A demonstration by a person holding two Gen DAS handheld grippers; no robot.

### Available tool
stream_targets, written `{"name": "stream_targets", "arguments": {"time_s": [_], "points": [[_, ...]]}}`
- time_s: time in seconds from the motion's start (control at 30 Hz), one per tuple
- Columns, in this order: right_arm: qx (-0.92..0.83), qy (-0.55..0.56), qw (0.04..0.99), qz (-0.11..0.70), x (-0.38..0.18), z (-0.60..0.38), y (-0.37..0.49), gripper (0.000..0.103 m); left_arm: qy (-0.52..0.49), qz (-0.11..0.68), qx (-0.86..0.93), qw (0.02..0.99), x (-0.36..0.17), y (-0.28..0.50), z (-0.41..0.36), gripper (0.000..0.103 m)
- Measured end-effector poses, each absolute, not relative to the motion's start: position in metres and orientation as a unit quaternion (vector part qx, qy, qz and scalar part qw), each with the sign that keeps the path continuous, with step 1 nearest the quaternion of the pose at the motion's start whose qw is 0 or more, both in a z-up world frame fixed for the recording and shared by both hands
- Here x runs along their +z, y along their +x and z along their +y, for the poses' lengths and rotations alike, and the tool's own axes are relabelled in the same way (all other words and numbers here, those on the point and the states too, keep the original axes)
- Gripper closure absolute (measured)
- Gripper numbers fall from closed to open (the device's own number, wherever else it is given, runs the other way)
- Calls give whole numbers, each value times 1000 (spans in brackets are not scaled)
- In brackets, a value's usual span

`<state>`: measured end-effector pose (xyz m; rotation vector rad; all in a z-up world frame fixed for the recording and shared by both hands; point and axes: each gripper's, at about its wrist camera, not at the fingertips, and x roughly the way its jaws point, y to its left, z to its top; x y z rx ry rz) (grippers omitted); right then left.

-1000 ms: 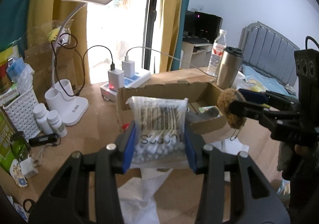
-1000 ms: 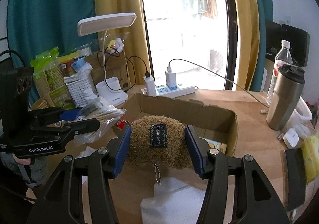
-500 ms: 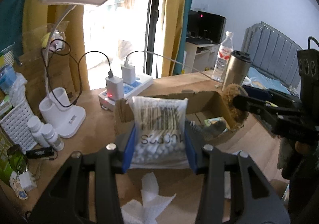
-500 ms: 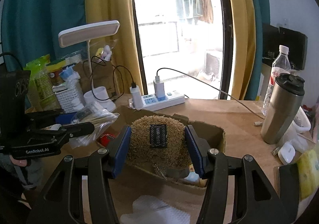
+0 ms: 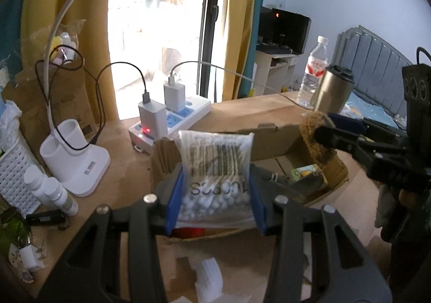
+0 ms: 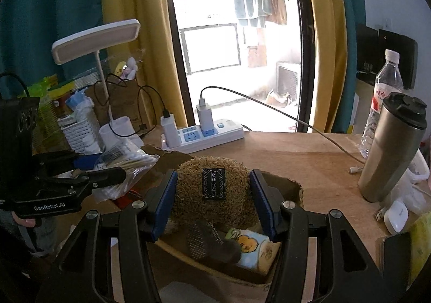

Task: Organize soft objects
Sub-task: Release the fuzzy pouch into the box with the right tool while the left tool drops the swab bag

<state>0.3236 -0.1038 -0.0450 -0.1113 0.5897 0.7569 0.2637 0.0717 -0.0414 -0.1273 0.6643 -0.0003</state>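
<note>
well, the wooden table carried an open cardboard box near its front edge, with a power strip towards the far edge. my right gripper was clamped on a brown fuzzy plush, held over the box's right end. my left gripper pinched a clear bag of cotton swabs upright above the box's left end. a small printed pouch lay inside the box.

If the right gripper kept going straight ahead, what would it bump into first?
The right gripper, shut on the brown plush toy, would probably meet the cardboard box's far wall first; depth is uncertain.
</note>
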Motion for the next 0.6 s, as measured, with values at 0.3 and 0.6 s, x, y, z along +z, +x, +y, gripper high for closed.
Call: {"name": "stream_targets", "arguments": {"time_s": [0.3, 0.6], "points": [[357, -46, 880, 309, -63, -103, 349, 45, -69, 341, 0, 937, -55, 289, 75, 57], [353, -39, 877, 324, -76, -101, 359, 45, -77, 364, -3, 928, -68, 303, 73, 57]]}}
